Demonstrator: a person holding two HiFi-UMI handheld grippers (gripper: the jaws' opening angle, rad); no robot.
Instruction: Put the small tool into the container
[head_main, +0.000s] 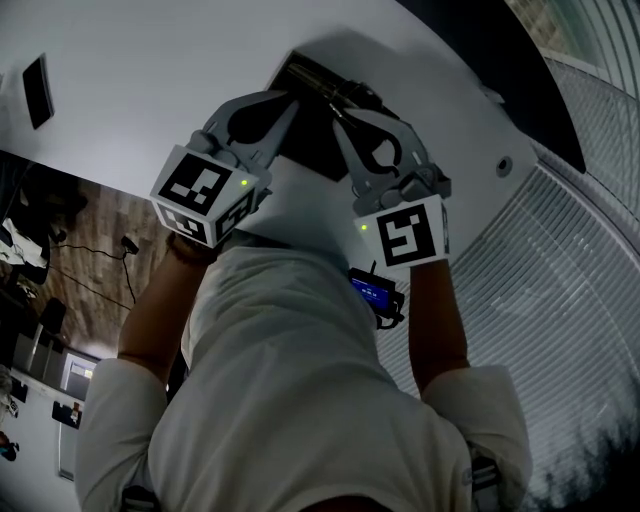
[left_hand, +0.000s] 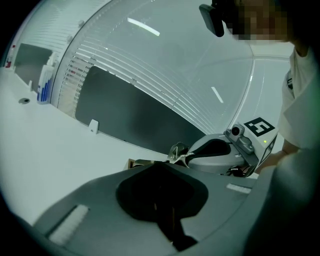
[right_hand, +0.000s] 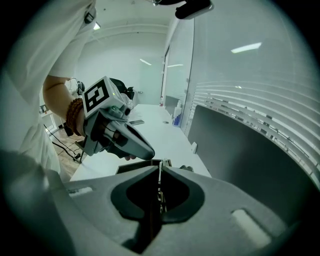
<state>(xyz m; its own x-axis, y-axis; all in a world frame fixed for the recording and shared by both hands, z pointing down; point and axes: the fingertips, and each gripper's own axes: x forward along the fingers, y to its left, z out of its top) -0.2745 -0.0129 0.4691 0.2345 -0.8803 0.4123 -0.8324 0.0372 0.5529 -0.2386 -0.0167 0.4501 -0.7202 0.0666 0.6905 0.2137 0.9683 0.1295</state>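
Observation:
A dark open container (head_main: 312, 150) with a pale wooden rim lies on the white table (head_main: 150, 90). My right gripper (head_main: 338, 112) hovers over its near edge, shut on the small tool (left_hand: 178, 151), a thin metal piece that pokes out past the tips (right_hand: 160, 170). My left gripper (head_main: 288, 98) hangs right beside it on the left, jaws together and holding nothing. In the right gripper view the left gripper (right_hand: 150, 150) points down at the container (right_hand: 132, 167). In the left gripper view the container's corner (left_hand: 134, 163) just shows past my jaws.
A dark panel (left_hand: 130, 115) stands along the table's back edge under slatted blinds (head_main: 590, 200). A small white bracket (left_hand: 93, 126) sits at its foot. A bottle (right_hand: 177, 118) stands far down the table. The table's left edge (head_main: 90, 178) drops to a floor with cables.

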